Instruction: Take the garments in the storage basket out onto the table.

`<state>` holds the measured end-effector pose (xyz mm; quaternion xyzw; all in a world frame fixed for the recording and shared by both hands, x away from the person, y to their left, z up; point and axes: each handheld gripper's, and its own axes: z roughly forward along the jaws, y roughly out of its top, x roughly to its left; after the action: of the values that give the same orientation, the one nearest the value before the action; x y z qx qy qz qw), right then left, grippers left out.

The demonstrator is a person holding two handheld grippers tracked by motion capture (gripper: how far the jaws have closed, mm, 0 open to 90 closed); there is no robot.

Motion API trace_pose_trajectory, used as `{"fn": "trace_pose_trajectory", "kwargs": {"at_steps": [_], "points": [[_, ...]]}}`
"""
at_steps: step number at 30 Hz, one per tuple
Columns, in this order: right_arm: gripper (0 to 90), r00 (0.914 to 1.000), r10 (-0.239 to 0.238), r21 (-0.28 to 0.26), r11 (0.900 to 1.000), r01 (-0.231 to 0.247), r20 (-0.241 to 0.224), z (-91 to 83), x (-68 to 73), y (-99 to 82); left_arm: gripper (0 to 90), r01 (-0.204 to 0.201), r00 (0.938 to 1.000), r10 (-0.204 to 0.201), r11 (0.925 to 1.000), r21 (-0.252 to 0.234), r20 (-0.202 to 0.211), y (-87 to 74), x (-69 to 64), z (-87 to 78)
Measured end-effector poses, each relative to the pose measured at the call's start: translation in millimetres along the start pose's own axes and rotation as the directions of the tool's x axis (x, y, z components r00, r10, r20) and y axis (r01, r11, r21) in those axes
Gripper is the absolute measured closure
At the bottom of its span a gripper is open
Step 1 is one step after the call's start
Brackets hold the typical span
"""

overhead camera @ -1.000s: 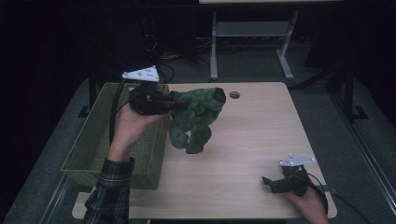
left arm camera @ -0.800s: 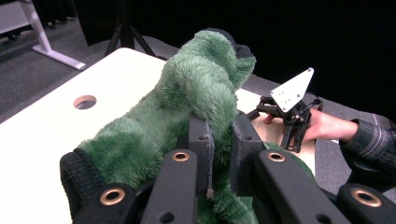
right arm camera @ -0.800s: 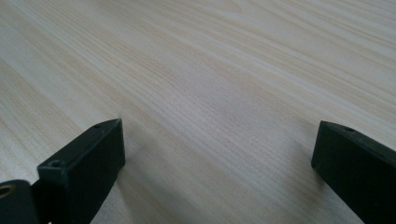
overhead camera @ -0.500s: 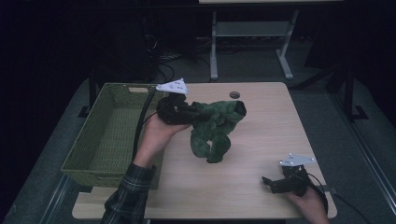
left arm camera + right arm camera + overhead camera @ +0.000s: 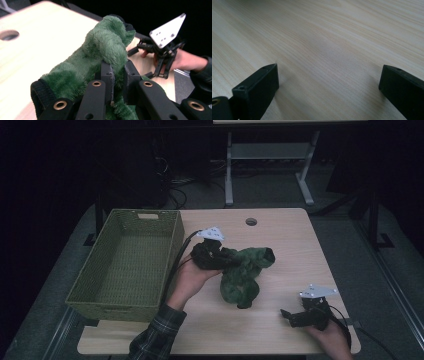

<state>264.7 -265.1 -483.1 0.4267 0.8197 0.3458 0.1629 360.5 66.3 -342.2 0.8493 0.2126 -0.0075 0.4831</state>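
Moved since earlier: left gripper [image 5: 226,261] and green plush garment [image 5: 243,272], carried away from above the basket [image 5: 125,265] rim, lower and out over the table [image 5: 280,240]; right gripper [image 5: 295,316] unchanged.
Left jaws: pinched narrow on a fold of the green plush garment [image 5: 100,57], pads pressed into the pile, seen up close in the left gripper view.
Garment: bunched, black-trimmed cuff [image 5: 41,90] beside the jaws; in the high view hanging from the grip just right of the basket, lowest fold at the table or barely above, contact not clear.
Left hand: wrapped around the gripper body, plaid sleeve [image 5: 155,337] behind, just right of the basket's near corner.
Right jaws: spread wide, nothing between, bare wood [image 5: 324,50] below.
Right gripper: well right of the basket, near the table's front right corner, apart from the garment.
Basket: green woven, at the table's left edge.
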Motion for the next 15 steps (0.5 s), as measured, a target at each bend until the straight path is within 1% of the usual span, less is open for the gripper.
{"fn": "trace_pose_trajectory", "kwargs": {"at_steps": [2,4,5,7,8,10,12,13,15], "points": [[2.3,1.0000,0.001,0.000,1.0000,-0.001,0.000,0.0,0.1,0.0,81.2,0.002,1.0000,-0.002,0.9998,0.019,0.004,-4.6,0.0,9.0],[2.3,1.0000,0.003,0.001,1.0000,-0.003,-0.001,0.0,0.2,0.0,81.2,0.012,0.9999,-0.012,0.9992,0.037,0.003,-9.3,-0.7,17.6],[2.3,1.0000,0.001,0.002,1.0000,-0.001,0.000,-0.1,0.1,0.0,81.1,0.004,1.0000,-0.004,0.9988,0.048,0.001,-11.5,0.1,21.9],[2.3,1.0000,0.004,0.001,1.0000,-0.004,-0.001,0.0,0.3,0.0,81.1,0.011,0.9999,-0.011,0.9978,0.065,-0.001,-16.7,0.5,31.0],[2.3,1.0000,0.004,0.001,1.0000,-0.004,-0.001,0.0,0.3,0.0,81.1,0.010,0.9999,-0.010,0.9971,0.076,0.000,-19.2,1.2,35.4],[2.3,1.0000,0.004,0.001,1.0000,-0.004,-0.001,0.0,0.3,0.0,81.0,0.028,0.9995,-0.029,0.9952,0.093,0.008,-24.5,1.9,43.6],[2.3,1.0000,0.005,0.002,1.0000,-0.005,-0.001,0.0,0.3,0.0,81.0,0.033,0.9994,-0.034,0.9934,0.109,0.011,-29.8,3.4,51.1],[2.3,1.0000,0.003,0.002,1.0000,-0.003,-0.001,0.0,0.2,0.0,81.0,0.027,0.9995,-0.029,0.9924,0.120,0.013,-32.3,4.8,54.8],[2.3,1.0000,0.003,0.001,1.0000,-0.003,-0.001,0.0,0.2,0.0,81.0,0.039,0.9990,-0.041,0.9906,0.132,0.017,-38.1,5.9,63.1]]}}
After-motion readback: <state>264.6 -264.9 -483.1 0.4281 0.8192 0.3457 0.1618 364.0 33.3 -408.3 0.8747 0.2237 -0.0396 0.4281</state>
